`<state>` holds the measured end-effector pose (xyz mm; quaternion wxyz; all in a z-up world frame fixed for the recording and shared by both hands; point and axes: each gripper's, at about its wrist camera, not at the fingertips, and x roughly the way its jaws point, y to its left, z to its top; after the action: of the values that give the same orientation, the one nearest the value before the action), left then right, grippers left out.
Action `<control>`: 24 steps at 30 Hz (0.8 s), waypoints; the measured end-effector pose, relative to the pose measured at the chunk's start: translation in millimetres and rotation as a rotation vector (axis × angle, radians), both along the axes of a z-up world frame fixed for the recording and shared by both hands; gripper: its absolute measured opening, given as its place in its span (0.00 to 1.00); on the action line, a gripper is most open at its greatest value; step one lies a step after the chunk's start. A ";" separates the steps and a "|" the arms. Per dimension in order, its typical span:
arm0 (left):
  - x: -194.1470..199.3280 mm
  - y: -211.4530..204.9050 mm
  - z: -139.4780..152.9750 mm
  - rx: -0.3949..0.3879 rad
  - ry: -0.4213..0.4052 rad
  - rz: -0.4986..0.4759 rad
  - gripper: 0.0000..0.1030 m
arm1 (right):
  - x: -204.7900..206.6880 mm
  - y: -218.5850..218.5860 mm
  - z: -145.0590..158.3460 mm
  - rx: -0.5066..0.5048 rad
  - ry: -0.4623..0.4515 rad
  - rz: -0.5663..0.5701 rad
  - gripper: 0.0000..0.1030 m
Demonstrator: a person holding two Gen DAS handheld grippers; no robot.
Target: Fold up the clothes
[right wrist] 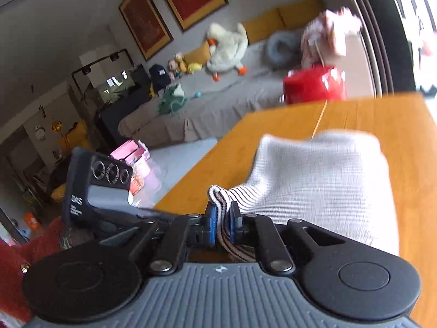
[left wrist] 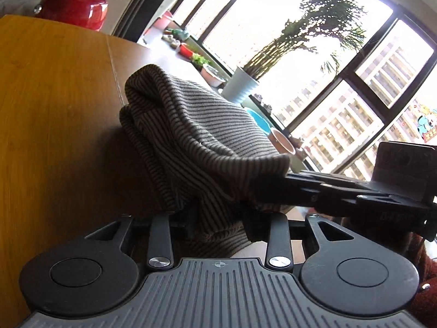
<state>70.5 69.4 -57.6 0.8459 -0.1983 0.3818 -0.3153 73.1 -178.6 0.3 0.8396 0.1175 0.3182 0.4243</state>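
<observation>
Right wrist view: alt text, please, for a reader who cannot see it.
The right gripper pinches a striped garment edge between blue pads above a wooden table. Behind sit a red container and a grey sofa.

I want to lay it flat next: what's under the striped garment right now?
The wooden table lies under the striped garment, which both tongs grip. Whatever sits beneath its bunched folds is covered.

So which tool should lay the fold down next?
Probably right: the right tool visibly pinches the striped garment's edge above the wooden table. The left tool's grip is hidden under cloth.
</observation>
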 end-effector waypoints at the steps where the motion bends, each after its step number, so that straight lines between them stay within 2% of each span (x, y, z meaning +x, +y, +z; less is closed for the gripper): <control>1: -1.0 0.1 -0.8 0.010 0.002 0.001 0.42 | 1.2 -0.5 -4.5 0.005 0.018 0.001 0.09; 3: -2.9 0.7 -3.7 0.013 0.017 0.005 0.44 | 3.6 -1.5 -13.5 0.015 0.055 0.004 0.09; 9: -6.4 -2.8 -5.5 0.037 0.026 0.012 0.45 | 2.3 -4.7 -26.4 0.002 0.067 0.002 0.10; 17: -12.6 3.9 -1.6 0.076 0.024 0.045 0.57 | -0.7 -7.6 -33.9 0.013 0.050 -0.008 0.09; 20: -16.4 21.7 8.2 0.079 0.006 0.114 0.65 | -2.5 -9.4 -35.9 0.022 0.046 -0.013 0.09; 24: -20.8 44.8 26.6 0.031 -0.015 0.210 0.66 | -13.5 -2.4 -34.8 -0.038 -0.032 -0.013 0.09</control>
<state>49.7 114.2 -30.9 0.8801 -0.2217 0.3574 -0.2204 59.6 -181.0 -34.4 0.8493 0.0969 0.3121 0.4145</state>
